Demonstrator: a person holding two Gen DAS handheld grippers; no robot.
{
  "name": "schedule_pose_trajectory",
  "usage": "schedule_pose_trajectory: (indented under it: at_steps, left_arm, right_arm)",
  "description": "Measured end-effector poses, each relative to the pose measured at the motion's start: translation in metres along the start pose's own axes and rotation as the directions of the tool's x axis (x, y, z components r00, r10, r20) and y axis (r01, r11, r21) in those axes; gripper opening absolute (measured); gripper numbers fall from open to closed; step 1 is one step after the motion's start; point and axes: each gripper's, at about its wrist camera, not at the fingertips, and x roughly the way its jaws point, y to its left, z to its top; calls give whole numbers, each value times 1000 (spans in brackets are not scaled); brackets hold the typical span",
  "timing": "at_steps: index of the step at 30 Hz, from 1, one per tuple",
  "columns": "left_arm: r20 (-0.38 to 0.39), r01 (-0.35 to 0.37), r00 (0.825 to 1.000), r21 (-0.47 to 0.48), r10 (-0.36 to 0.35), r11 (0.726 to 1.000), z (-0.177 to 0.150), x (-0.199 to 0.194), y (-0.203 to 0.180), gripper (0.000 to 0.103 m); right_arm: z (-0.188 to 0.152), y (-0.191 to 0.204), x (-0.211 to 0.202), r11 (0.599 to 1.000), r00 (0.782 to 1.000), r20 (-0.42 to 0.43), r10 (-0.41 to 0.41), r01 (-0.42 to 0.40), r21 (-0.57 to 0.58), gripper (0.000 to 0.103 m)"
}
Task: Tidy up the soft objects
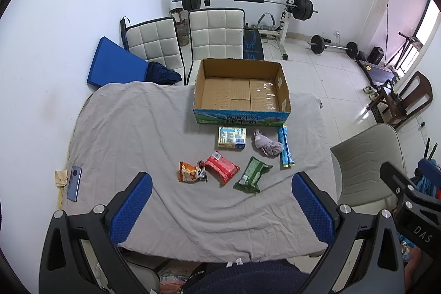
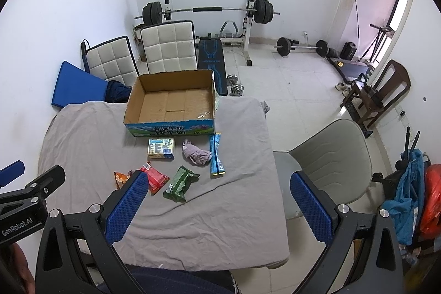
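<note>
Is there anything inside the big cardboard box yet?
Empty. The cardboard box shows only its bare brown bottom in both views; the packets and cloth lie outside, on the grey sheet.

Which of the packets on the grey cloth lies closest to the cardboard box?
The pale yellow packet with the blue label, just in front of the cardboard box. The orange, red and green packets lie farther from it.

The left claw (image 1: 222,207) hung with its blue-padded fingers (image 1: 131,207) spread wide, nothing between them. The right claw (image 2: 220,207) was likewise wide apart and empty, its fingers (image 2: 126,207) level with each other. Each claw's black frame showed at the edge of the other's view, side by side.
</note>
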Motion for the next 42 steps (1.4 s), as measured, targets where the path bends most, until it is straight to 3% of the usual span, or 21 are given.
schedule_pose_trajectory:
  at_steps: [5,9,14,19,24,27,30,33,36,37,38,42]
  left_arm:
    - [-24,-7,1000,-36,6,999,12,39,9,103]
    - [-92,-29,995,-47,25,998,21,95,20,103]
    - [-247,-71,968,-84,49,994,17,187,34,103]
    - [-395,-102,918,-153,33,983,-1,271,46,103]
    - [-507,-107,861,-233,-27,967,-22,332,52,103]
    - [-538,-113,841,-282,-59,953,-27,354,57,103]
    - [-560,-107,821,-337,-109,935,-32,372,63,103]
    - [-569,-101,809,-382,-148,919,-36,383,65,103]
    - [-579,-95,796,-411,-179,907,-38,392,62,103]
    - [-584,-93,790,-415,-186,905,-39,395,60,103]
    - [-591,-91,783,-420,-196,903,-40,397,56,103]
    - [-606,-78,767,-417,-213,905,-42,409,38,103]
  right_arm:
    - [1,-7,36,999,998,-57,20,-19,27,103]
    - [1,-16,98,998,988,-148,39,-32,53,103]
    - [-6,-17,192,995,959,-274,77,-57,79,103]
    - [-26,10,299,987,894,-426,141,-91,134,103]
    - [-57,50,400,965,796,-563,224,-101,242,99]
    - [-77,73,447,950,728,-631,267,-89,299,95]
    - [-91,89,476,937,685,-664,300,-83,338,89]
    - [-101,105,494,927,651,-683,331,-90,363,82]
    - [-113,116,508,941,634,-711,303,-83,327,67]
    - [-115,117,509,947,631,-720,288,-80,310,54]
    - [-118,116,510,952,627,-728,278,-79,296,50]
    - [-128,94,512,966,607,-758,240,-72,249,49]
